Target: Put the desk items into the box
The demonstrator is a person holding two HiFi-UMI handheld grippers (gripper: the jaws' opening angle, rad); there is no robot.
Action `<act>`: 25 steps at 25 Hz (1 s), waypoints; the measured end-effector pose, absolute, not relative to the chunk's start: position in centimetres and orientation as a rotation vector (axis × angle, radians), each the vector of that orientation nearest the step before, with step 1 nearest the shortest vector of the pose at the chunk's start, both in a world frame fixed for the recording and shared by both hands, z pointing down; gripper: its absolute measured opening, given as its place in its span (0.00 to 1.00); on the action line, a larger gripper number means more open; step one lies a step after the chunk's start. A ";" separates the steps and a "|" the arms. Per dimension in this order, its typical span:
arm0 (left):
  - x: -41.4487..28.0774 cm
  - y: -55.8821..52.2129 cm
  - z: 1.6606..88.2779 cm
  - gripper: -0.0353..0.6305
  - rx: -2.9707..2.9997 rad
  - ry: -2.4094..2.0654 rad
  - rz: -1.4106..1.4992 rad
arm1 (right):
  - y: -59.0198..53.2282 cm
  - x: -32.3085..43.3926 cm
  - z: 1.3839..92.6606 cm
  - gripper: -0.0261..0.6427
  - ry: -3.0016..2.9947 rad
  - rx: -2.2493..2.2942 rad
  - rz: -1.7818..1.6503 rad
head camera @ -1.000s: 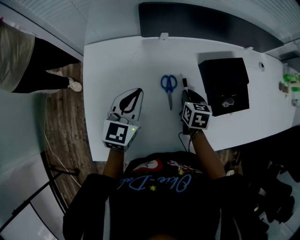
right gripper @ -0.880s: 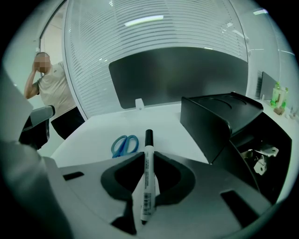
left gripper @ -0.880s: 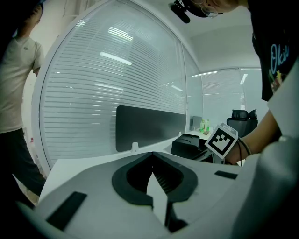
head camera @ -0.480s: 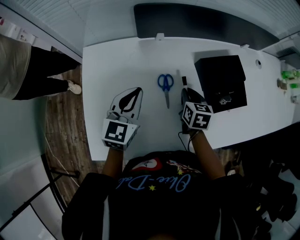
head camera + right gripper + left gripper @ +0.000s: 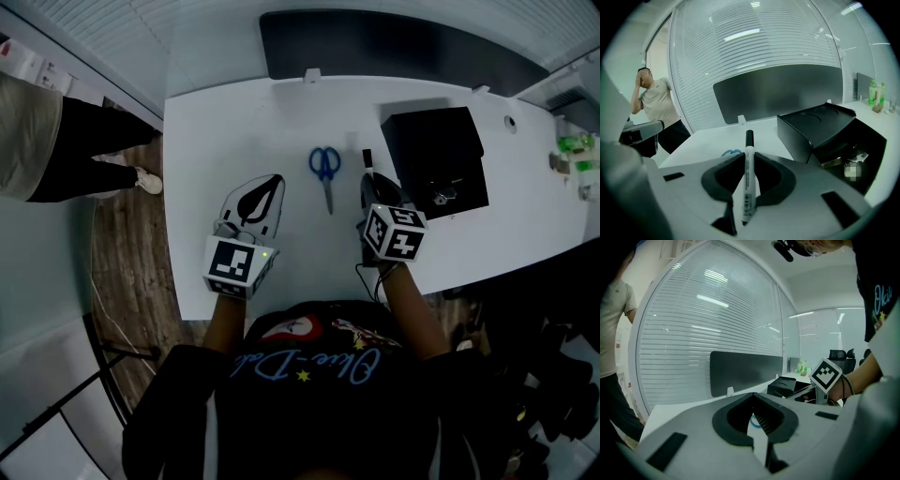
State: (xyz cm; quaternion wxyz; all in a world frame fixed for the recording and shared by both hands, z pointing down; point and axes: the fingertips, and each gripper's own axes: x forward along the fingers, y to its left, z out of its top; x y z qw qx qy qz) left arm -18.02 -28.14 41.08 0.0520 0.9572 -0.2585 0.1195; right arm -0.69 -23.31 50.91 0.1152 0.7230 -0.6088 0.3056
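1. Gripping a slim white plastic marker (image 5: 747, 187) w/ a black cap, the right gripper (image 5: 748, 157) is clenched on the barrel. Its dark matte jaws pinch the barrel from both sides, the cap end sticks out fwd past the tips, and the printed label sits at the back end.
2. In the head view the marker is in that gripper, not on the desk. It's held over the white desk (image 5: 244, 122) right of centre, cap aimed at the far edge, just beside the box's left wall.
3. Black rectangular box (image 5: 433, 150): matte, hard-edged, sitting right of centre and closer to the far edge than the near one. Its near part is open, w/ small shiny metal bits (image 5: 441, 197) inside; can't tell what they are.
4. Blue-handled scissors (image 5: 325, 173): two round plastic loops toward the far edge, thin steel blades pointing at the near edge. They lie flat mid-desk, between the two grippers and farther out.
5. Left gripper (image 5: 753, 397): jaws closed tip to tip, nothing held. Ribbed dark pads, pale smooth shell, and only desk plus a bit of blue handle show thru the slit. It's near the desk's near-left corner.
6. Each gripper carries a cube w/ black-and-white square markers.
7. Desk top is smooth and glossy, w/ a curved near edge. A dark flat panel (image 5: 394, 47) stands along the far edge.
8. A person in a beige top and black trousers (image 5: 47, 141) stands on wood-look flooring past the left edge.
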 end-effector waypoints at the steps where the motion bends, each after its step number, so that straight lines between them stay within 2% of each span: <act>1: -18.0 -28.0 41.0 0.06 2.914 -0.788 0.367 | -23.2 -0.7 50.7 0.15 -1.789 2.123 0.890; 25: -16.9 -25.9 39.5 0.06 2.957 -0.762 0.365 | -21.3 -0.2 46.0 0.15 -1.893 2.221 0.803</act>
